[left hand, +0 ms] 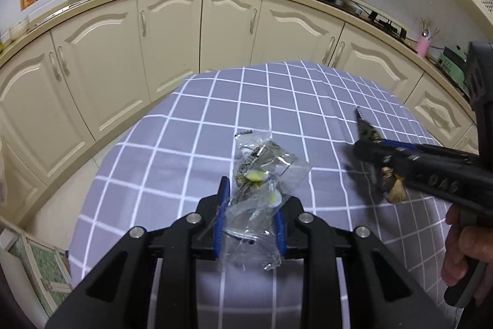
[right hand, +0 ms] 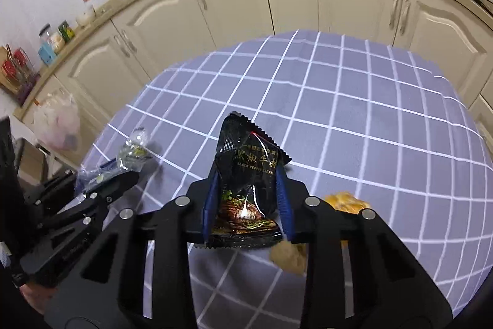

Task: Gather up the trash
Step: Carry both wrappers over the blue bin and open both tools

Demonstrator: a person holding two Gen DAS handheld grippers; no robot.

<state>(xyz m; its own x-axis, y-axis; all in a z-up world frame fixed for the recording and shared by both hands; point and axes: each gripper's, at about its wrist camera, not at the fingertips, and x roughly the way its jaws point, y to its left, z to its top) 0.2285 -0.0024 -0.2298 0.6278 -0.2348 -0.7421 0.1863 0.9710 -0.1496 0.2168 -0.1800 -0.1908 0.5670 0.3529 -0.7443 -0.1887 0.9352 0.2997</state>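
My left gripper is shut on a clear crumpled plastic wrapper with yellow bits, held above the grey checked tablecloth. In the right wrist view this gripper and its wrapper show at the left. My right gripper is shut on a black "Black Pepper Steak" snack packet, held upright over the cloth. In the left wrist view it comes in from the right with the packet's edge sticking out.
Orange and beige crumpled scraps lie on the cloth under my right gripper, also seen in the left wrist view. Cream cabinets run behind the table. A filled plastic bag hangs at the left.
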